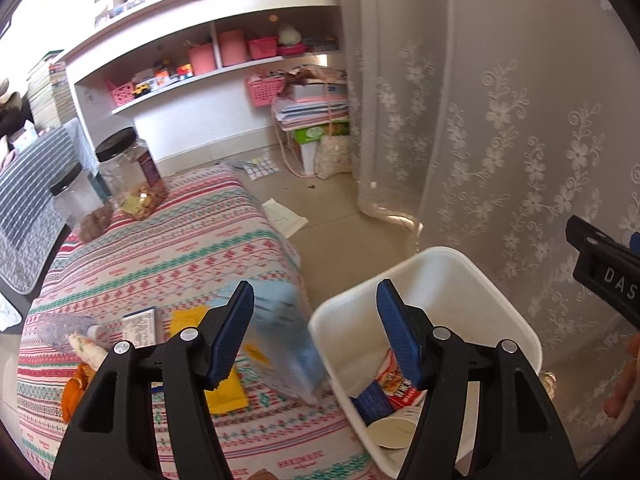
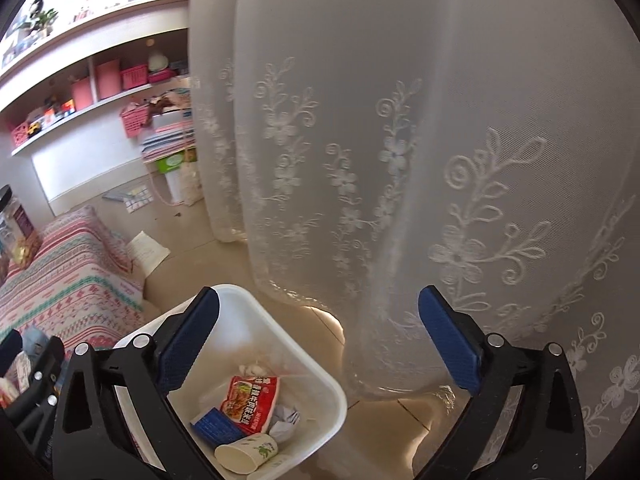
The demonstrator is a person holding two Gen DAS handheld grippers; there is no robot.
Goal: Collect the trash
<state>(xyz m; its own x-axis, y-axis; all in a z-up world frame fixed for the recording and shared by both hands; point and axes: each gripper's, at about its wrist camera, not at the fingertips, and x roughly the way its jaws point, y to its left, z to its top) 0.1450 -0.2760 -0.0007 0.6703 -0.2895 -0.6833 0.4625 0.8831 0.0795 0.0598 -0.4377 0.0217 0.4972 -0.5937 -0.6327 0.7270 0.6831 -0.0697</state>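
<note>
Two grippers, left gripper [image 1: 316,332] and right gripper [image 2: 318,344], jaws spread, empty, above white bin [image 2: 336,400].

The bin [image 2: 320,380] stands on the floor between the bed [image 1: 168,248] and the curtain [image 2: 400,140], holding a paper cup [image 2: 248,452].

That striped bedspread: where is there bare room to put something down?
The bedspread lies bare across its middle, between the jars and the litter at its near end. Floor between the bed and the curtain is free. The white bin is crowded.
</note>
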